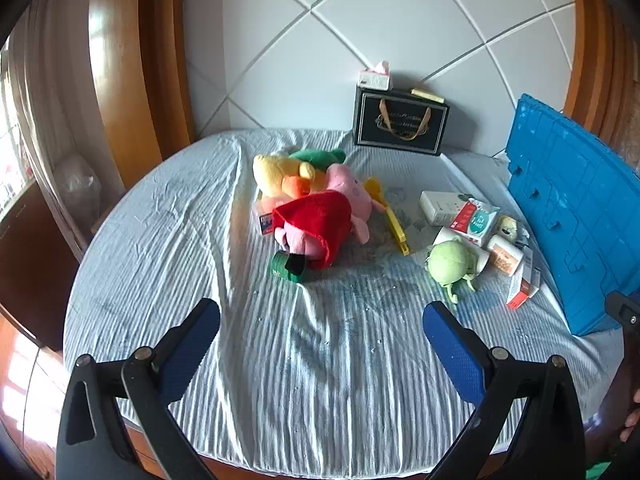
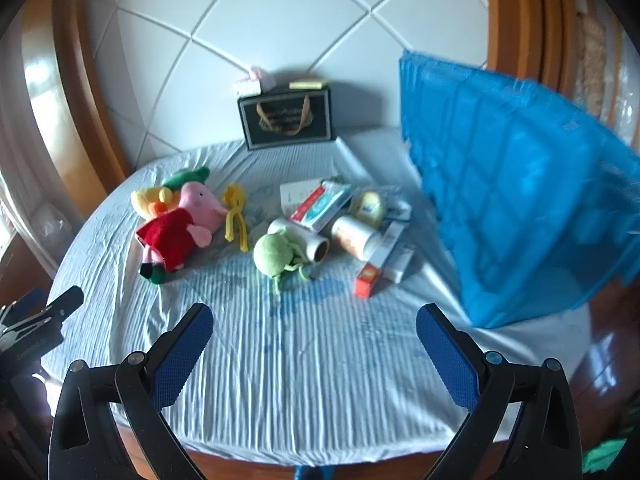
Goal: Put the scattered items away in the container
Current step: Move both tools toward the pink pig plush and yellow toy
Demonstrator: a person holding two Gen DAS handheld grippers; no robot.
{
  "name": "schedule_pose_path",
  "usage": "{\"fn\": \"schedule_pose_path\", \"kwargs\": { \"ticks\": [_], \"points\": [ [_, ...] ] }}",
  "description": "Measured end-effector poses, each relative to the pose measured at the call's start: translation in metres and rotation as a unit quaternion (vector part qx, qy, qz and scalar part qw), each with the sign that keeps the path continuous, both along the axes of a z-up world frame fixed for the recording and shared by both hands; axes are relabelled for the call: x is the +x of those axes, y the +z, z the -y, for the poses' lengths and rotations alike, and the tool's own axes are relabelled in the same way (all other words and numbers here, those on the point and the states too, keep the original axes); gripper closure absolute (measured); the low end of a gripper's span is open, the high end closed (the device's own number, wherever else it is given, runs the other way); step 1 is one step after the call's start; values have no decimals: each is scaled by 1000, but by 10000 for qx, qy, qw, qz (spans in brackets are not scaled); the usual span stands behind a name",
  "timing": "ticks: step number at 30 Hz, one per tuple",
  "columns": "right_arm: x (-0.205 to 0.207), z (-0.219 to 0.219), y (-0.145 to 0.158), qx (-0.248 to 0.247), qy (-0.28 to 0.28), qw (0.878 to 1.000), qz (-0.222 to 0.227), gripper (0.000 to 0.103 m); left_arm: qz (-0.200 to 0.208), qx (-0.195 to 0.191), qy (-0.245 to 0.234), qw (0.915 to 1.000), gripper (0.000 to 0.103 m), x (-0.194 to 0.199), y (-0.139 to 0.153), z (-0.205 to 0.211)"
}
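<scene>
A blue plastic crate (image 1: 572, 216) (image 2: 520, 184) stands at the right of the striped bedsheet (image 1: 320, 340) (image 2: 312, 352). A pink plush pig in a red dress (image 1: 320, 216) (image 2: 180, 224) lies mid-sheet on yellow and green plush toys. A green round plush (image 1: 450, 262) (image 2: 274, 256), a yellow plastic tool (image 1: 394, 216) (image 2: 234, 216), a white roll (image 2: 304, 240), several boxes (image 1: 474, 216) (image 2: 320, 206) and a jar (image 2: 356, 240) lie beside the crate. My left gripper (image 1: 320, 320) and right gripper (image 2: 314, 320) are open and hold nothing, above the near sheet.
A black gift box (image 1: 400, 122) (image 2: 286, 118) with a tissue pack (image 1: 374, 76) on top stands against the white padded headboard. Wooden frames flank the bed. The other gripper's black body (image 2: 36, 324) shows at the left edge of the right wrist view.
</scene>
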State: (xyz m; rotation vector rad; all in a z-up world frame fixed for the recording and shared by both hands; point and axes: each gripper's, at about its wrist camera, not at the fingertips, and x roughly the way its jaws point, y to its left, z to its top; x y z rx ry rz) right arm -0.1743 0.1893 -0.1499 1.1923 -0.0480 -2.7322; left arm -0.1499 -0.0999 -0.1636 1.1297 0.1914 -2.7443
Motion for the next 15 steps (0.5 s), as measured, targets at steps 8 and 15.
{"fn": "schedule_pose_path", "kwargs": {
  "ticks": [8, 15],
  "points": [
    [-103, 19, -67, -168, 400, 9963, 745, 0, 720, 20, 485, 9962, 0, -83, -47, 33],
    [-159, 63, -79, -90, 998, 9902, 976, 0, 857, 183, 799, 9929, 0, -125, -58, 50]
  ]
}}
